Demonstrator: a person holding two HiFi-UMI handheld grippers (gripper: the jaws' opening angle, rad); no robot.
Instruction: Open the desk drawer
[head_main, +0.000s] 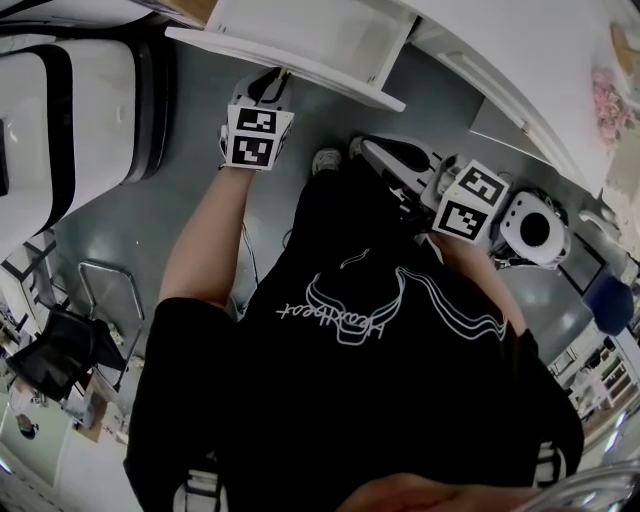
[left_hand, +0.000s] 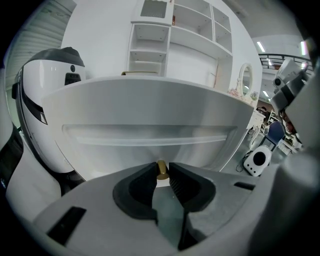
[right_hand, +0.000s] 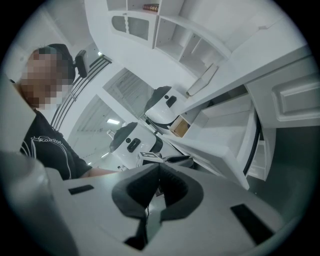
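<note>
The white desk drawer (head_main: 330, 82) stands pulled out from under the desk at the top of the head view. Its plain front panel (left_hand: 150, 125) fills the left gripper view, with a small brass knob (left_hand: 161, 170) at the panel's lower middle. My left gripper (left_hand: 161, 172) is shut on that knob, one pad on each side; from above, the left gripper (head_main: 270, 88) meets the drawer front. My right gripper (right_hand: 159, 169) is shut with nothing in it, and it hangs apart to the right (head_main: 400, 160) over the floor. From there the open drawer (right_hand: 220, 150) shows side-on.
A large white and black rounded machine (head_main: 70, 110) stands left of the drawer, close by (left_hand: 45, 110). A small white round device (head_main: 535, 230) sits on the floor at the right. White shelving (left_hand: 175, 40) rises behind the desk top (head_main: 540, 70). A black chair (head_main: 60, 360) is at lower left.
</note>
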